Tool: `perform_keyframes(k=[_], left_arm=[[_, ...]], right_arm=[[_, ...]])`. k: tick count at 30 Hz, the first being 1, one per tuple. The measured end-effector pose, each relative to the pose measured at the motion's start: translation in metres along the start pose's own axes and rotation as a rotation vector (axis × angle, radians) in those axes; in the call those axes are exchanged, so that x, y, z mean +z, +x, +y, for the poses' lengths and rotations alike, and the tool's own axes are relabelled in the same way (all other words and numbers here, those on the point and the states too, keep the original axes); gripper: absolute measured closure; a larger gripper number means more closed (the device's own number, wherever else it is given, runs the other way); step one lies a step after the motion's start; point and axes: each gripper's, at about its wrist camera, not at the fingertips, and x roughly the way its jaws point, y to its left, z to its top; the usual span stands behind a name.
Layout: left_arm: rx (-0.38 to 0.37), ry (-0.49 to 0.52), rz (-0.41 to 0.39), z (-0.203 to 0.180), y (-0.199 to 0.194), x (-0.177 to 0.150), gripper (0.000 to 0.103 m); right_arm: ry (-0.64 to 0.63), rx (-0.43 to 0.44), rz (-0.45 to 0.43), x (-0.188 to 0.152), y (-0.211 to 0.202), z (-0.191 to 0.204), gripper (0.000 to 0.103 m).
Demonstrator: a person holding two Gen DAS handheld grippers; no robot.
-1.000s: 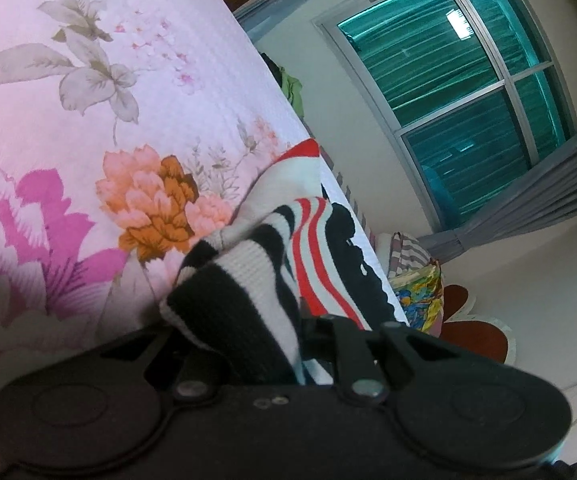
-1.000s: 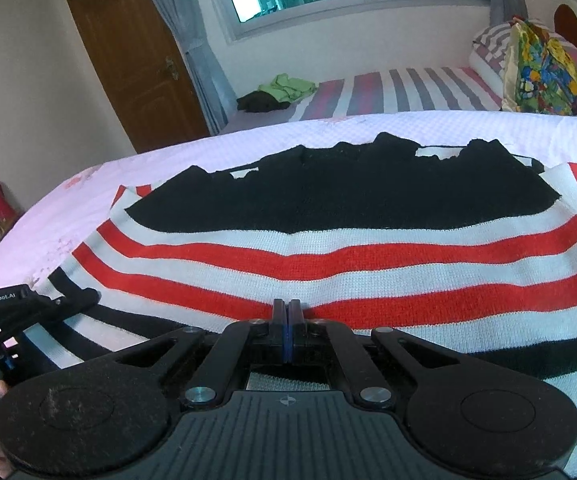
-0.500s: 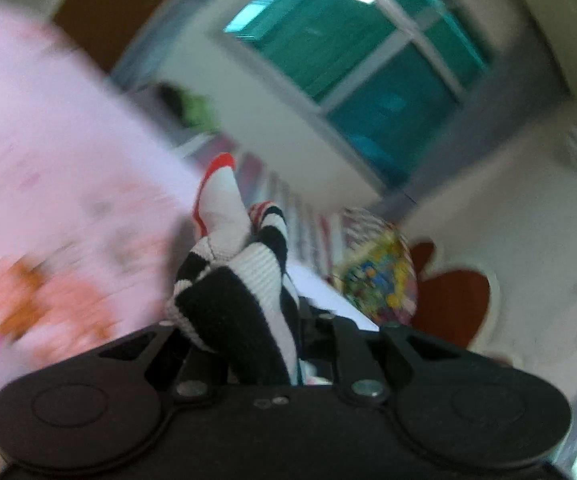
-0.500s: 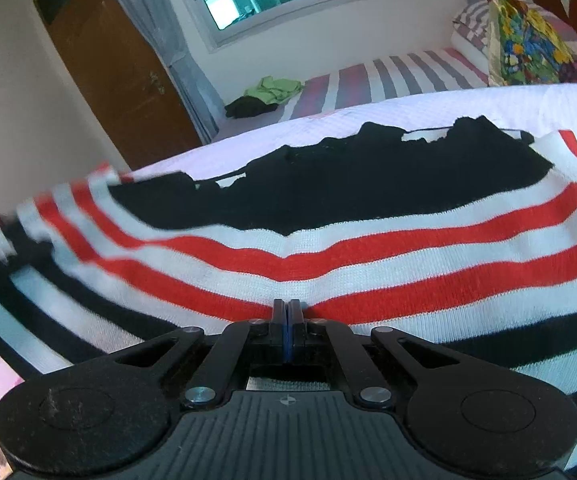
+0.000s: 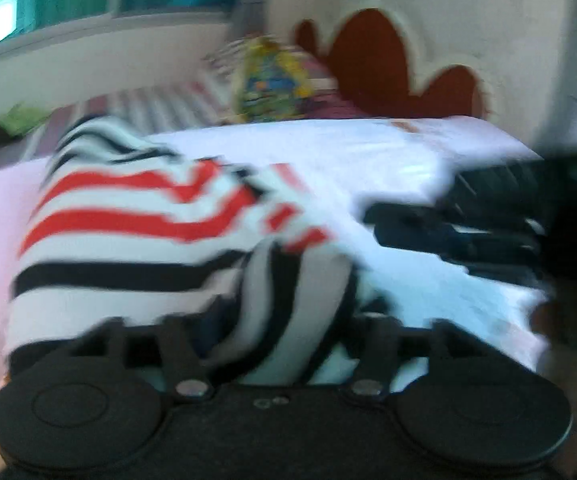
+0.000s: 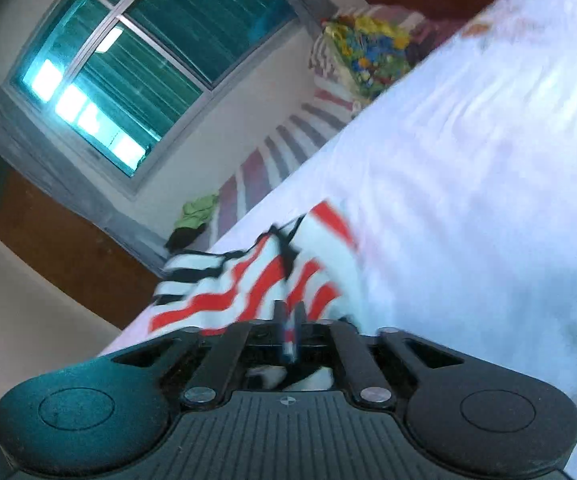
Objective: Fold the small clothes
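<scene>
A small knitted sweater (image 5: 136, 240) with black, white and red stripes lies bunched on the pale floral bedspread (image 5: 368, 152). My left gripper (image 5: 284, 344) is shut on a bundled black-and-white striped part of it, which hides the fingertips. The view is blurred. My right gripper (image 6: 288, 320) is shut on another part of the sweater (image 6: 248, 288), near its red stripes, and is tilted sharply. The right gripper's black body shows at the right edge of the left wrist view (image 5: 488, 232).
A second bed with a striped cover (image 6: 272, 160) stands beyond, with a green and dark cloth pile (image 6: 196, 216) on it. A colourful pillow (image 5: 272, 80) and a red-brown headboard (image 5: 372, 64) are at the head end. A window (image 6: 144, 56) and brown door (image 6: 48, 232) lie behind.
Both grippers swung fast with the sweater in them. The sweater went from spread flat to bunched and folded over. The right gripper rolled to a steep tilt; the left now faces the headboard.
</scene>
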Motion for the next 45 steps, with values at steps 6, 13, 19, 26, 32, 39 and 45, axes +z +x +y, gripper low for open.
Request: perform_keyframes(k=[6,13,19,26,32,39,45], left_arm=[[-0.074,-0.228,-0.225,0.070,-0.088,0.000,0.041],[0.095,-0.310,-0.067,0.155,-0.055,-0.004,0.045],[0.075,-0.291,0.004,0.150,-0.033,-0.037,0.042],[0.020,-0.384,-0.045,0.170,-0.043,-0.042,0.037],[-0.010,-0.393,-0.079,0.168,-0.035,-0.033,0.041],[0.026,-0.209,0.009,0.121,-0.009,-0.005,0.039],[0.101,-0.089,0.024,0.099,-0.008,-0.006,0.034]], right_arm=[[-0.005,0.121,0.022,0.005,-0.015,0.006,0.030],[0.013,0.157,0.241,-0.010,0.034,0.019,0.030],[0.026,0.113,0.349,-0.016,0.072,0.016,0.035],[-0.334,-0.007,0.365,-0.032,0.089,0.063,0.073],[-0.728,-0.041,0.148,-0.056,0.054,0.106,0.081],[-0.661,-0.115,0.099,-0.050,0.041,0.071,0.081],[-0.447,-0.096,0.143,-0.050,0.048,0.032,0.076]])
